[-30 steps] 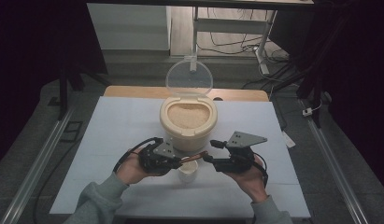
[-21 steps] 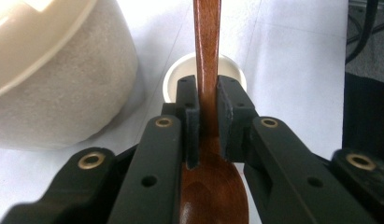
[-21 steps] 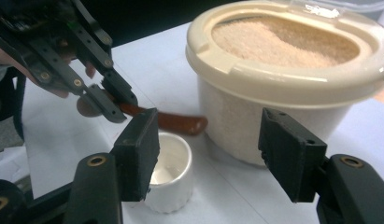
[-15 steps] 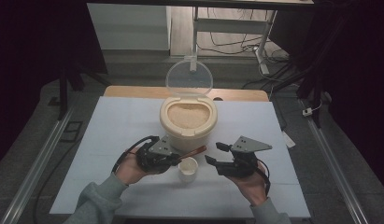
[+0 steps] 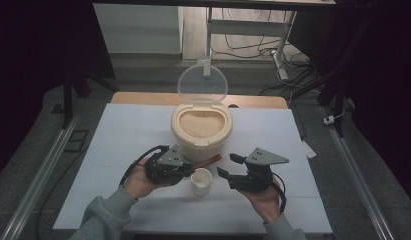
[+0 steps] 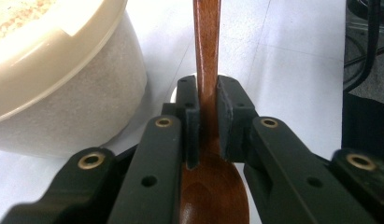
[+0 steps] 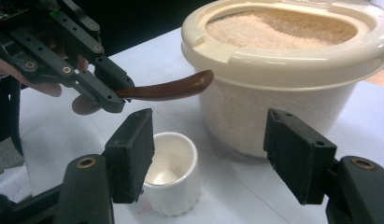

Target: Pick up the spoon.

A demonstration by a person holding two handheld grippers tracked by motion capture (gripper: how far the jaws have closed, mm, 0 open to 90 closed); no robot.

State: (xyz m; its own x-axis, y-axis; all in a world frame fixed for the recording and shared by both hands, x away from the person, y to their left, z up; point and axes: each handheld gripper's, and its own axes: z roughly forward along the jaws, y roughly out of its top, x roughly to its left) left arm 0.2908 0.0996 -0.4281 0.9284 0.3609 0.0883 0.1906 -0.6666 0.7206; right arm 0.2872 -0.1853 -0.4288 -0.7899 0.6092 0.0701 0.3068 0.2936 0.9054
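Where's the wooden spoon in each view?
High view: wooden spoon at centre, just above the white cup.
Left gripper view: upright at centre, clamped between the jaws.
Right gripper view: upper left.
Shared landmark: rice container, beside it.

We see a cream rice container with pale tan grains on the light grey worktop. Before it stands a plain white cup, a glossy reddish-brown wooden spoon beside it; both tongs are black.
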